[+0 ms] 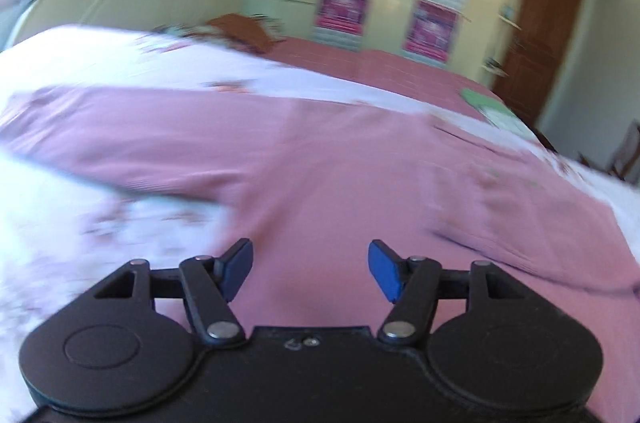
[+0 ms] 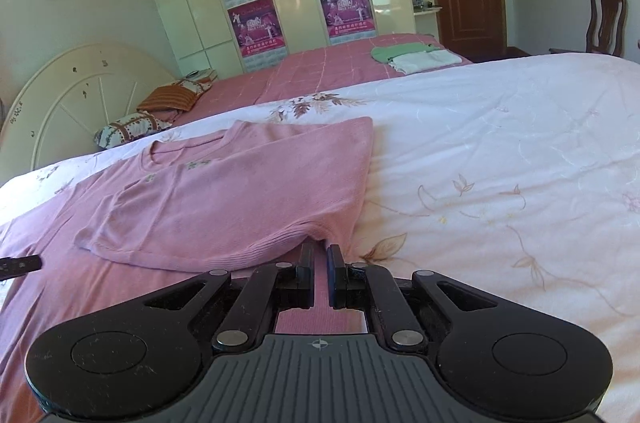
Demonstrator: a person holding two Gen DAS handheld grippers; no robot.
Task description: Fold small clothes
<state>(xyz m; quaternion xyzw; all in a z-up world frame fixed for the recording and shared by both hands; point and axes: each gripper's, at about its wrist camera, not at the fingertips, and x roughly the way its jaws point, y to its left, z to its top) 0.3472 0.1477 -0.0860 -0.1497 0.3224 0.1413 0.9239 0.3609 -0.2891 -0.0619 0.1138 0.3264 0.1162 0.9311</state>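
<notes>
On the white floral quilt [image 2: 500, 143] lies a pink sweater [image 2: 224, 191].

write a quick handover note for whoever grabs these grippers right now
Right gripper: fingers shut on the hem of the pink shirt, at the corner of the flap already folded across its body.
Left gripper: open, holding nothing, hovering over the same shirt; that view is blurred.
The shirt lies on the white floral quilt. A green garment and a white garment sit folded at the far end of the bed.
Done: one side folded in.
Left: fold the other side, then probably halve it lengthwise.
</notes>
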